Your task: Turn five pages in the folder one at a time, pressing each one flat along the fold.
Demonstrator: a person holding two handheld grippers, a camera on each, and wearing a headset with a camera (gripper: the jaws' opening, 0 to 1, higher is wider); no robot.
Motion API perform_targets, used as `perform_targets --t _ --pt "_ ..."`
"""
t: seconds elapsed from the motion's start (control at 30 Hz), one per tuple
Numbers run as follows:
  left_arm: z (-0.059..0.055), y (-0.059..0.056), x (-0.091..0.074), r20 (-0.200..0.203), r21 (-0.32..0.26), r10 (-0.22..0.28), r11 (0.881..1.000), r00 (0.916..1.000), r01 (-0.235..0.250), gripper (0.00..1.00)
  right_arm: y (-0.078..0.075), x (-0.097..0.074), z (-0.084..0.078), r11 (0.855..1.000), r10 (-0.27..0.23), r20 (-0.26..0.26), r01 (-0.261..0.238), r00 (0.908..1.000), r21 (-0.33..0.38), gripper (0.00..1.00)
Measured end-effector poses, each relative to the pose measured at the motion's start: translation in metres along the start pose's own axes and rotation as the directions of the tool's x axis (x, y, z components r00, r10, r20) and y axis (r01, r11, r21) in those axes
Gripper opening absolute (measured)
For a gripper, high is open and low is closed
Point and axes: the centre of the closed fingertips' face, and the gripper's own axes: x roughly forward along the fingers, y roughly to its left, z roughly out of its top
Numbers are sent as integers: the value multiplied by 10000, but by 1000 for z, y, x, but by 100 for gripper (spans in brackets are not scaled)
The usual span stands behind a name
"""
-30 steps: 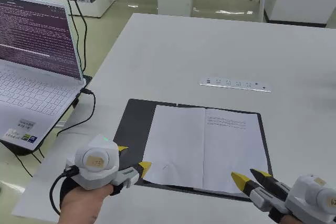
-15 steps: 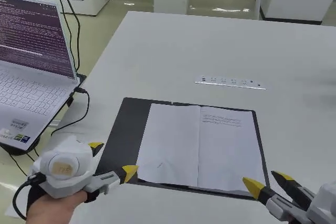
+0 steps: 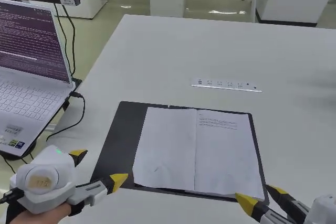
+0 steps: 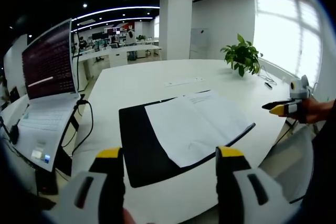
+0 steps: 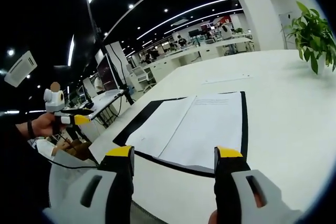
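The left gripper (image 3: 98, 166) hangs at the near left, its yellow-tipped jaws spread wide with nothing between them. The right gripper (image 3: 260, 195) sits at the near right, jaws also apart and empty. Each gripper's own view confirms the gap, with the table's near edge showing between the tips.

Between the two, close to the front edge of the white table (image 3: 173, 51), lies the black folder (image 3: 118, 140), open and flat. Its white pages (image 3: 194, 148) are spread to both sides of the fold, and a few lines of print run along the top of the right-hand page. The left gripper's forward tip is just beside the folder's front left corner, and the right gripper's tips are just beside its front right corner. Neither seems to touch it.

Beyond the folder a white power strip (image 3: 226, 84) lies across the table. Off the left edge stands an open laptop (image 3: 26, 66) with a dark screen full of text, and a black cable (image 3: 79, 114) trails from its side.

The gripper views add what the head view leaves out: a potted plant (image 4: 242, 56) at the table's far end, and an office hall with ceiling lights and rows of desks behind it.
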Motion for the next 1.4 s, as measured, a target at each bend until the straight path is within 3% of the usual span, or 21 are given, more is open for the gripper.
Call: perform_targets --t 0.5,0.8,1.1,1.4 --pt "-3 -4 0 72 -301 90 9995 9999 -88 71 -8 -1 5 9999 -60 77 59 10000 109 61" --pt "-13 -40 21 -321 -107 -647 9979 9974 643 70 -13 -7 2 9995 -135 22 134 9999 289 61" --pt "2 -72 45 -363 464 -1377 9892 9898 1393 70 -16 -11 -5 9992 -56 -211 64 9998 384 60" --pt "5 -104 71 -591 890 -2128 9720 9753 2174 70 -19 -8 6 9991 -9 104 5 9999 433 60"
